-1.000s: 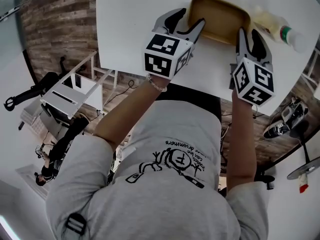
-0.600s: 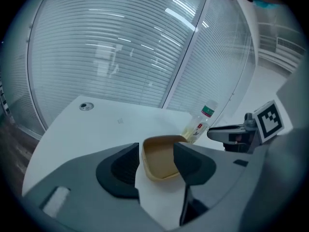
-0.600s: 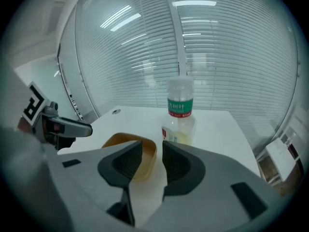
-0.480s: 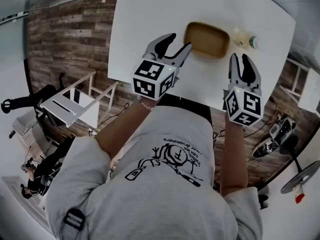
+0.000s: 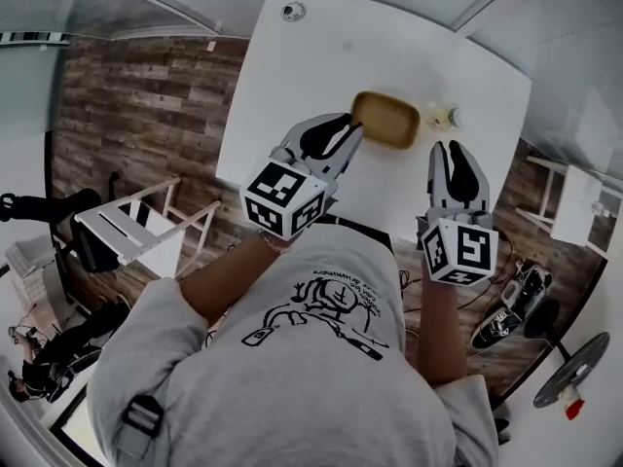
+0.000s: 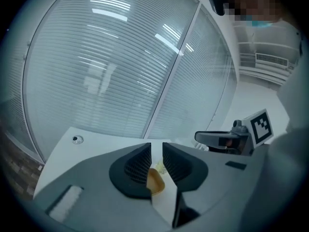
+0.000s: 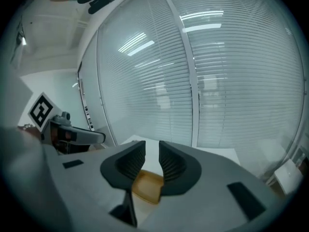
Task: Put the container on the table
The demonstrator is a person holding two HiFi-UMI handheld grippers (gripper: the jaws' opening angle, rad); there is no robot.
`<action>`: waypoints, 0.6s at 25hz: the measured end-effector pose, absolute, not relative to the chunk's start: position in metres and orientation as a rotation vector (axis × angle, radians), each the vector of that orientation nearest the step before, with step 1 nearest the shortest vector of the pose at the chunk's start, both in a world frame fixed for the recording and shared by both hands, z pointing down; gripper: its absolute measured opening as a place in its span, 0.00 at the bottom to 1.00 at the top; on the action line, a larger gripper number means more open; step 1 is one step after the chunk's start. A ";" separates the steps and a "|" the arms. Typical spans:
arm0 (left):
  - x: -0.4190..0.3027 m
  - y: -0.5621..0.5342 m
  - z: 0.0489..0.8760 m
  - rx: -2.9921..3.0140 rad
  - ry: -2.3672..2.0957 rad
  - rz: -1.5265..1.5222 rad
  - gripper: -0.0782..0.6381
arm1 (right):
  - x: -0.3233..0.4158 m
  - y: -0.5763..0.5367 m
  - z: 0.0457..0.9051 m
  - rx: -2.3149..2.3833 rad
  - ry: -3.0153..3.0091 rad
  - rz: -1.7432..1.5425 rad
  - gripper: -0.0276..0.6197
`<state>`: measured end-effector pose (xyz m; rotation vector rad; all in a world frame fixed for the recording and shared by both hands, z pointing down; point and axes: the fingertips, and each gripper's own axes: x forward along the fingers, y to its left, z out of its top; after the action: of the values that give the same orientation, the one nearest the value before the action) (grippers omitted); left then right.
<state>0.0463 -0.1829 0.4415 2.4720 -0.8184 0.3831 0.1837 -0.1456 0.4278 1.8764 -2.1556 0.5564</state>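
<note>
The tan container [image 5: 386, 120] lay flat on the white table [image 5: 321, 56], toward its far right side, with nothing gripping it. A pale bottle [image 5: 443, 117] lay on its side just beside the container's right end (too small to tell whether the two touched). By my reading the placing itself was done, and the step in hand was getting clear of it.

To do that well, both tools should stay above the container's rim and come away upward and toward the person. A sideways sweep could nudge the shallow container or roll the bottle.

The left gripper [image 5: 348, 129] hung over the container's left end. In the left gripper view its jaws were closing, with only a narrow slot left and nothing between the pads, the container [image 6: 155, 180] showing far below them. The right gripper [image 5: 447, 154] hovered near the table's front edge. The right gripper view showed its jaws equally narrow and empty, with the container [image 7: 147, 186] beneath.

Counted: one container, one bottle, two grippers, one table and one small round fitting [image 5: 291, 11] at the table's far corner. Off the table stood one white frame [image 5: 127, 227] on the wood-plank floor [image 5: 136, 115].
</note>
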 end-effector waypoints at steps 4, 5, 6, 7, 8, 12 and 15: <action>0.042 -0.176 0.401 2.492 -0.826 0.299 0.17 | 0.172 -0.139 0.380 1.877 -2.239 0.503 0.15; 0.043 -0.175 0.392 2.502 -0.825 0.282 0.17 | 0.172 -0.139 0.370 1.882 -2.265 0.502 0.15; 0.046 -0.175 0.383 2.515 -0.823 0.269 0.17 | 0.172 -0.140 0.360 1.887 -2.290 0.498 0.15; 0.048 -0.174 0.375 2.529 -0.818 0.260 0.17 | 0.173 -0.140 0.350 1.889 -2.308 0.487 0.15; 0.051 -0.173 0.367 2.542 -0.811 0.253 0.17 | 0.174 -0.139 0.342 1.891 -2.322 0.471 0.15; 0.059 -0.169 0.338 2.587 -0.783 0.215 0.17 | 0.171 -0.137 0.311 1.886 -2.369 0.413 0.14; 0.062 -0.164 0.317 2.610 -0.758 0.175 0.17 | 0.165 -0.134 0.293 1.875 -2.390 0.398 0.14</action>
<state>0.0620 -0.1640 0.3173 2.6096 -0.7584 0.1748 0.1646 -0.1341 0.2926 1.8747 -2.3905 0.3979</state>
